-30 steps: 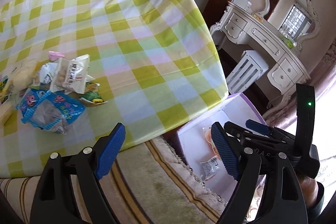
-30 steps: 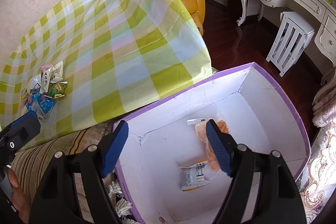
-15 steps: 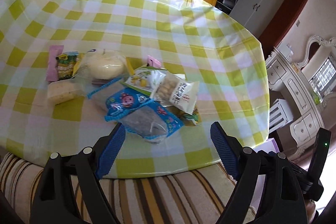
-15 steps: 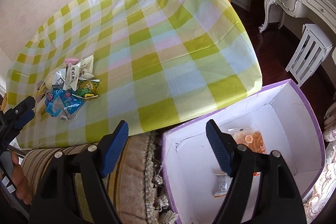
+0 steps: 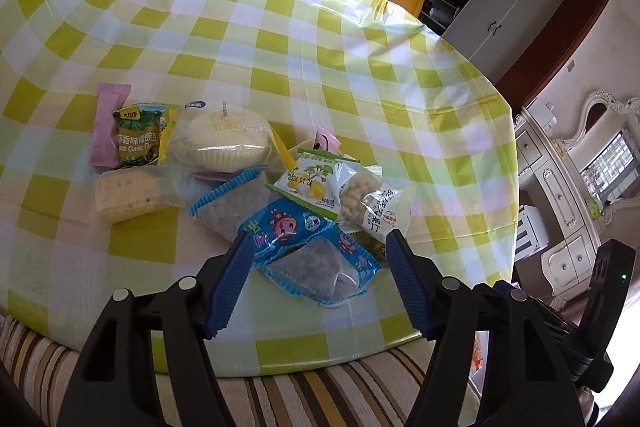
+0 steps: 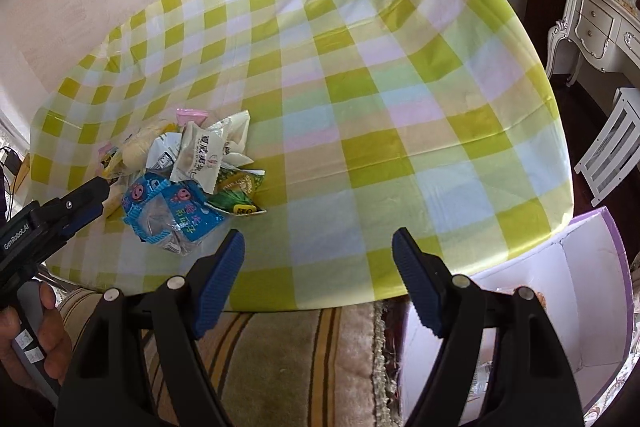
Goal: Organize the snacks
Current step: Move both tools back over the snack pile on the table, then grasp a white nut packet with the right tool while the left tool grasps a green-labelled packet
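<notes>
My left claw (image 5: pixel 316 267) is closing around the blue crinkly plastic snack packet with pink cartoon faces (image 5: pixel 308 251), the nearest of the heap on the green-and-white checked worktop (image 5: pixel 280 39), though the pads do not yet look pressed on it; I judge I chose it because it lies on top and nearest the edge. My right claw (image 6: pixel 318 269) hangs wide open and empty over the worktop's near edge, kept just beside the purple-rimmed white cardboard box (image 6: pixel 592 267) on the floor. Only the right view shows that box, while the left view alone shows the pale round cake in clear wrap (image 5: pixel 224 143) and the green pea packet (image 5: pixel 138 139) plainly.
</notes>
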Tool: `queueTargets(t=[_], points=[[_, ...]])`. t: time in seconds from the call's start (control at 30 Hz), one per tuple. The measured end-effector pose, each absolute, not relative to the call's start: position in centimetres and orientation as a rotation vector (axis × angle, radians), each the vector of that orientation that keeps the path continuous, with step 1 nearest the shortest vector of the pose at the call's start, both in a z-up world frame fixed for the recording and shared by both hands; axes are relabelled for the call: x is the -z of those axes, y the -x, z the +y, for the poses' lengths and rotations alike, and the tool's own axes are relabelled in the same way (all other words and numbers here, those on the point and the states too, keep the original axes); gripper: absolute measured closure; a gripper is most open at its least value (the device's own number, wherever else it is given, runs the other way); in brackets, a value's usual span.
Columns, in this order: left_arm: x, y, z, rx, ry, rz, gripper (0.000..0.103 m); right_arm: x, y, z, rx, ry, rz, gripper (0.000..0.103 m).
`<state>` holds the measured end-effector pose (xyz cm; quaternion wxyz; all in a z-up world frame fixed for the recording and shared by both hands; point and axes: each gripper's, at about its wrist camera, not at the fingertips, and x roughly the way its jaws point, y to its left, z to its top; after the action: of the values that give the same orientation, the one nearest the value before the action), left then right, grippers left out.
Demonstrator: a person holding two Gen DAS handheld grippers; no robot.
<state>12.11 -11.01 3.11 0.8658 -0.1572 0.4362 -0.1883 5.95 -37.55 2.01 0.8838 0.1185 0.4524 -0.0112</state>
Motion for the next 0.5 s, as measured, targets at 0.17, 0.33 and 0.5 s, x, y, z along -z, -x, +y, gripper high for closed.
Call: queueTargets(t=[0.17, 0.33, 0.5], points=[[-2.8, -14.6, -11.4, 0.446, 0.322, 0.922, 0.039, -2.4, -8.1, -35.6, -0.008, -0.232, 0.923, 0.027], [-2.0, -16.9, -11.5, 0.479, 0.318, 0.940, 0.043, -2.2, -10.0, -33.8, -0.032, -0.214, 0.920, 0.027], [-1.3, -18.5, -12.3, 0.520, 0.268, 0.961, 0.043, -1.8, -11.3, -32.5, -0.057, -0.211, 0.921, 0.027]])
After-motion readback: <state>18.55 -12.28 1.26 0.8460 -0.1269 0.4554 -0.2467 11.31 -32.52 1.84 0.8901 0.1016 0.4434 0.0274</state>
